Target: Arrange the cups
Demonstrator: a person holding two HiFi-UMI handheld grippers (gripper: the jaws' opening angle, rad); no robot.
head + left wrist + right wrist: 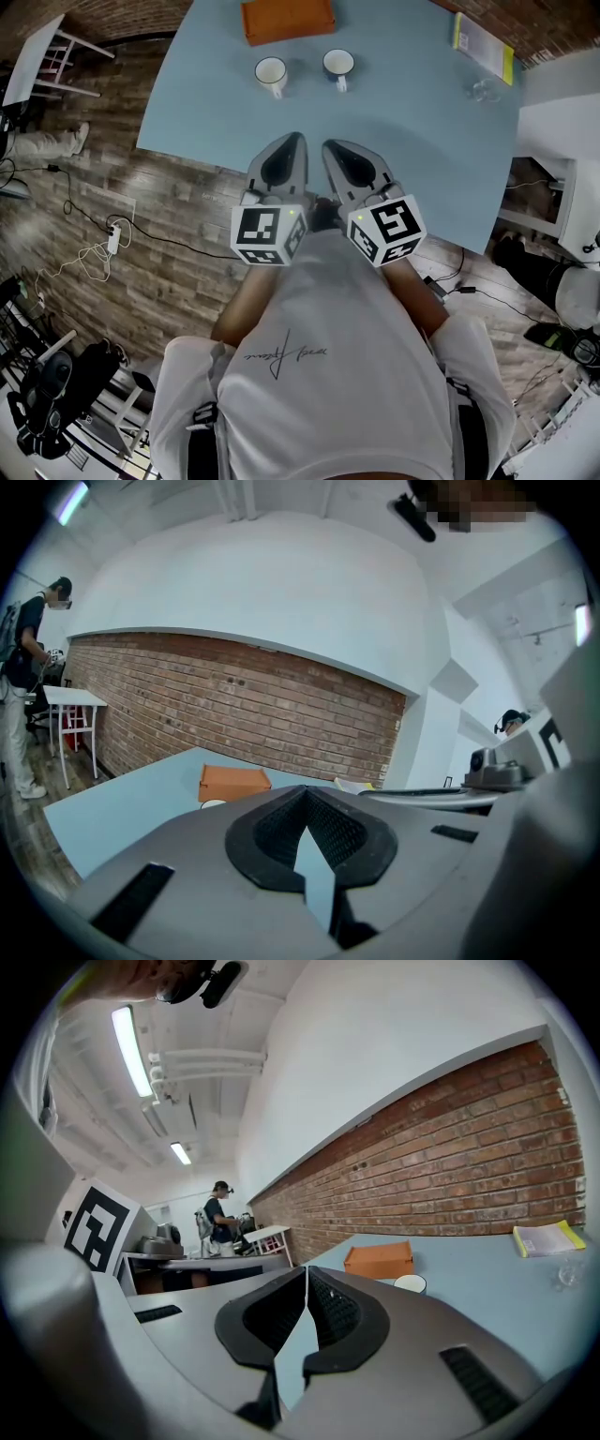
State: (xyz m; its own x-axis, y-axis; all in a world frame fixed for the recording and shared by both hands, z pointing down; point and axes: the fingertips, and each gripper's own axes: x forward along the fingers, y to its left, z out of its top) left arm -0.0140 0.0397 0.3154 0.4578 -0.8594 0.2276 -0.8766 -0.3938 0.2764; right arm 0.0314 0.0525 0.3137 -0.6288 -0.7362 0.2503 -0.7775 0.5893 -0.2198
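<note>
- Left gripper point(294, 141) and right gripper point(330, 146): side by side, tips over near edge of table point(412, 159); jaws together, nothing held.
- Beyond, apart: white cup point(271, 72) left, dark cup point(338, 64) right.
- Orange box point(287, 19) at far edge.

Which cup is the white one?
The left cup, the one nearest the orange box, is white all over. The right cup beside it looks dark on the outside.

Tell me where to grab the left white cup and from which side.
Grip the white cup by its handle, coming from the person's side. It stands upright with the handle turned toward the left gripper, so a level pinch likely suits.
</note>
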